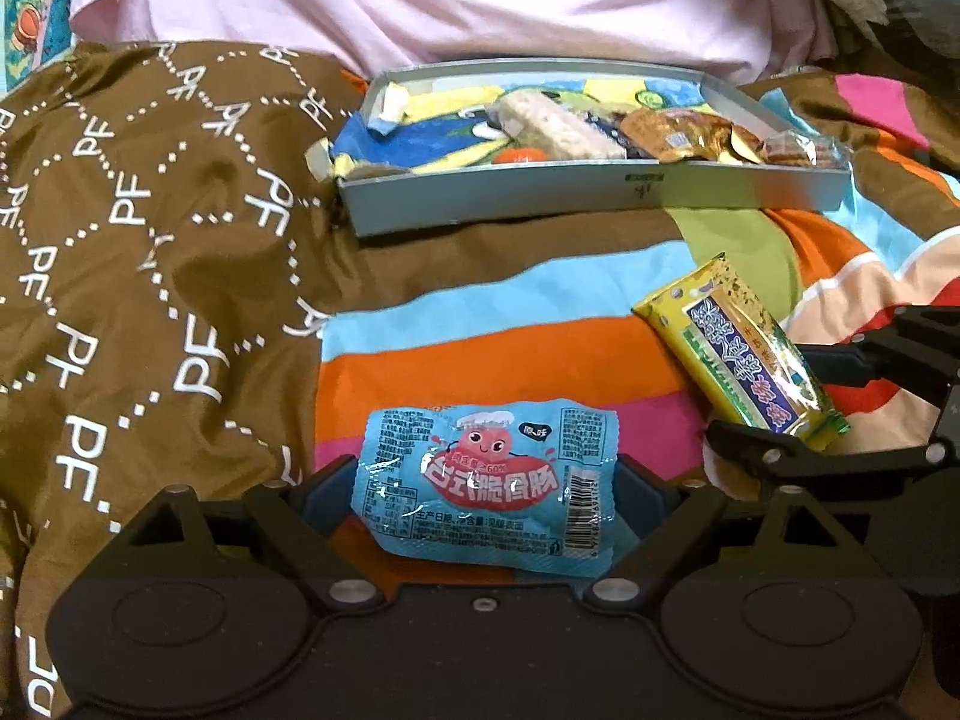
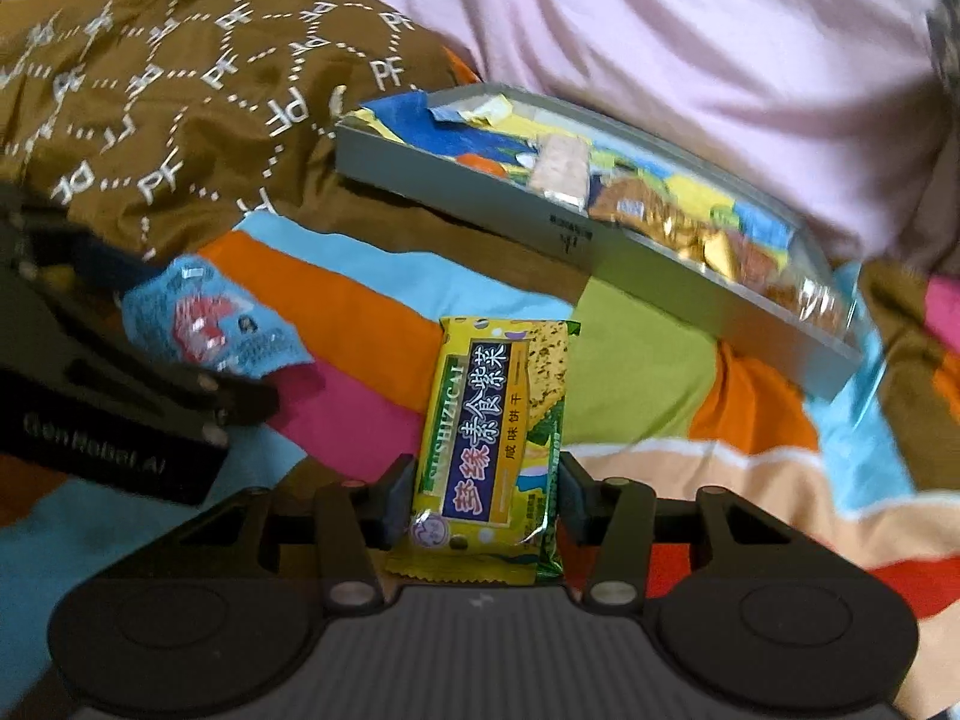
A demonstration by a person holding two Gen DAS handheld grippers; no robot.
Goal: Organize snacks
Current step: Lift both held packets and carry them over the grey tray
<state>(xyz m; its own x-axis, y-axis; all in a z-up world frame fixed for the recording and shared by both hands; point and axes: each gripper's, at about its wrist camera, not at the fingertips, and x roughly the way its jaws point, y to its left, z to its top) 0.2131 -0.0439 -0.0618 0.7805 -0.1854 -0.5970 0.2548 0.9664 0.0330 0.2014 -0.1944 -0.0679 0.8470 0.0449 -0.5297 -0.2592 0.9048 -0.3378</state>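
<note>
Snacks half sorted: some fill the tray [image 1: 600, 192]; right gripper [image 2: 480, 495] pinches a yellow cracker pack [image 2: 498, 420], wide left gripper [image 1: 486, 480] straddles a blue sausage packet [image 1: 489, 480].

Both wrist views are moderately bright under soft, even indoor light with a slightly cool, washed cast; no single source stands out. Shadows are faint, gathering only under the shallow grey cardboard box [image 1: 600, 195] and in folds of the glossy brown monogrammed fabric [image 1: 150, 240], which carries a dull sheen. Small glints sit on the gold foil wrappers [image 1: 678, 135] and the light blue plastic sausage packet [image 1: 489, 483]. Fisheye bending curves straight edges, and the corners go black. The right view is smeared by motion blur, worst at its left edge; its yellow seaweed cracker packet [image 2: 498, 444] stays legible.
</note>
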